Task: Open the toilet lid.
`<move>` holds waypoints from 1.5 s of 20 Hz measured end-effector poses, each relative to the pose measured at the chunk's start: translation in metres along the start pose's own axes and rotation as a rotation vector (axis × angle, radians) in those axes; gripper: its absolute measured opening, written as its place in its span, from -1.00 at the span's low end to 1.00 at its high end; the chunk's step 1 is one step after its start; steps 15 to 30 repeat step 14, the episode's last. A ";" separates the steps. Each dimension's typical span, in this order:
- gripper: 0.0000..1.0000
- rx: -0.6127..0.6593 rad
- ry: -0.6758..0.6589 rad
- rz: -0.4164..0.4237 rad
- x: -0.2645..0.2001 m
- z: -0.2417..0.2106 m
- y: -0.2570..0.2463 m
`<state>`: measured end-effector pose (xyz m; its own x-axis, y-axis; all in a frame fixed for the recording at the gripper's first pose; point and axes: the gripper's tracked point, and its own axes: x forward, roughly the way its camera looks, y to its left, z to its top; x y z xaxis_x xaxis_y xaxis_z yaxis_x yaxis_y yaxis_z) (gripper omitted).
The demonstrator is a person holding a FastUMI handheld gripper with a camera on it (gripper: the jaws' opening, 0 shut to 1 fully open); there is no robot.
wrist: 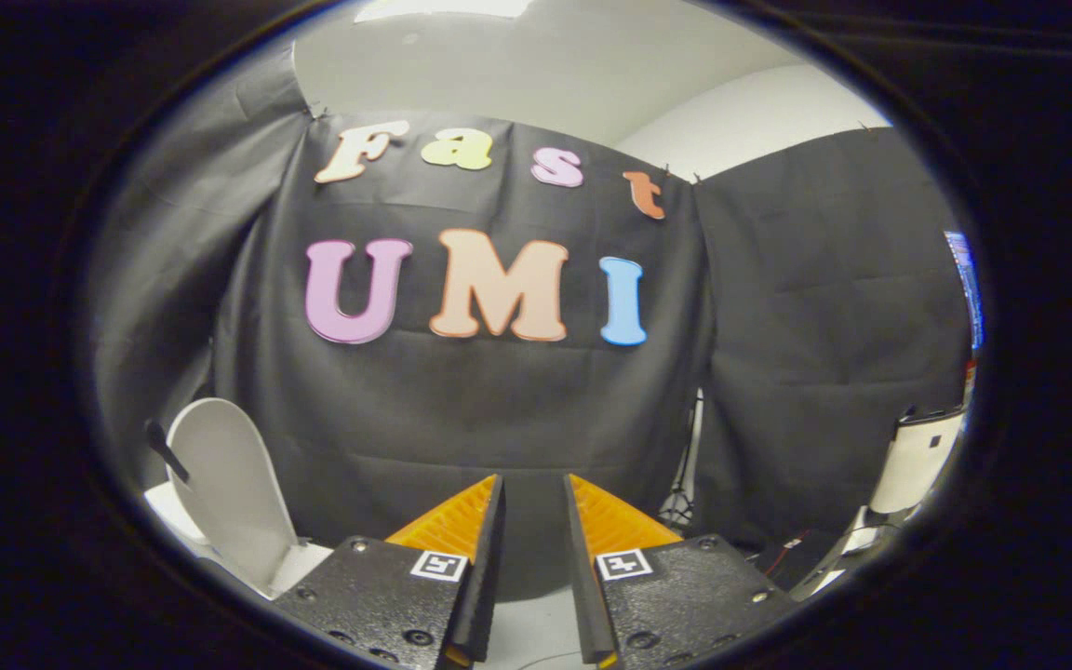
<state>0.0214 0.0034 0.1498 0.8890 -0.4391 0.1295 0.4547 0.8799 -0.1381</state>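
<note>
Claw point(533, 521) is held up and level, aimed at the black cloth wall point(499, 409), fingers apart w/ a narrow gap and nothing gripped. Toilet lid point(229, 484) is off to the near left, standing upright, already swung up imo, so the job looks basically done and the claw has no reason to be touching it. Room: dark booth cloth all round, white ceiling point(536, 65), some white gear point(917, 461) and cables at far right.
</note>
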 end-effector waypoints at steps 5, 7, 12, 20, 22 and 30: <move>-0.25 0.042 0.050 -0.098 0.010 -0.029 -0.076; -0.25 0.064 0.075 -0.098 0.016 -0.041 -0.098; -0.25 0.078 0.020 -0.079 0.026 -0.040 -0.135; -0.26 0.069 0.001 -0.056 0.033 -0.041 -0.142; -0.26 0.069 0.001 -0.056 0.033 -0.041 -0.142; -0.26 0.069 0.001 -0.056 0.033 -0.041 -0.142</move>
